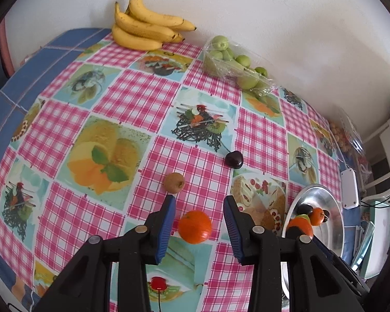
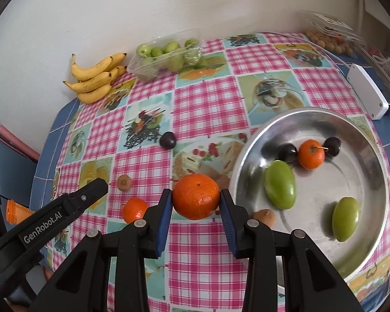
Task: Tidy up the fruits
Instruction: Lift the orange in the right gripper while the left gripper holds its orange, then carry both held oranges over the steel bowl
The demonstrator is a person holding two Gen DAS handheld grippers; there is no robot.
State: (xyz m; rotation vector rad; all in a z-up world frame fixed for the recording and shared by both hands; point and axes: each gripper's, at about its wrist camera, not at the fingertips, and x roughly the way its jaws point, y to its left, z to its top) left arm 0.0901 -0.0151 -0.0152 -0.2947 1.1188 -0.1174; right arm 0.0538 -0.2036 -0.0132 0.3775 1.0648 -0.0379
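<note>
My right gripper (image 2: 196, 192) is shut on a large mandarin (image 2: 196, 196), held above the table just left of the metal bowl (image 2: 312, 110). Inside the bowl lie two green fruits (image 2: 279, 184), a small mandarin (image 2: 310, 154) and two dark cherries (image 2: 287, 152). My left gripper (image 1: 200, 199) stands open above another mandarin (image 1: 195, 226) on the tablecloth, with gaps on both sides. A brown kiwi-like fruit (image 1: 173, 182) and a dark cherry (image 1: 234, 159) lie beyond it. Another brown fruit (image 2: 265, 217) sits against the bowl's outer rim.
Bananas (image 1: 148, 23) and a clear plastic tray of green fruits (image 1: 234, 62) sit by the wall at the back. A white box (image 2: 366, 91) and a plastic box of small fruits (image 2: 332, 41) stand at the table's right edge.
</note>
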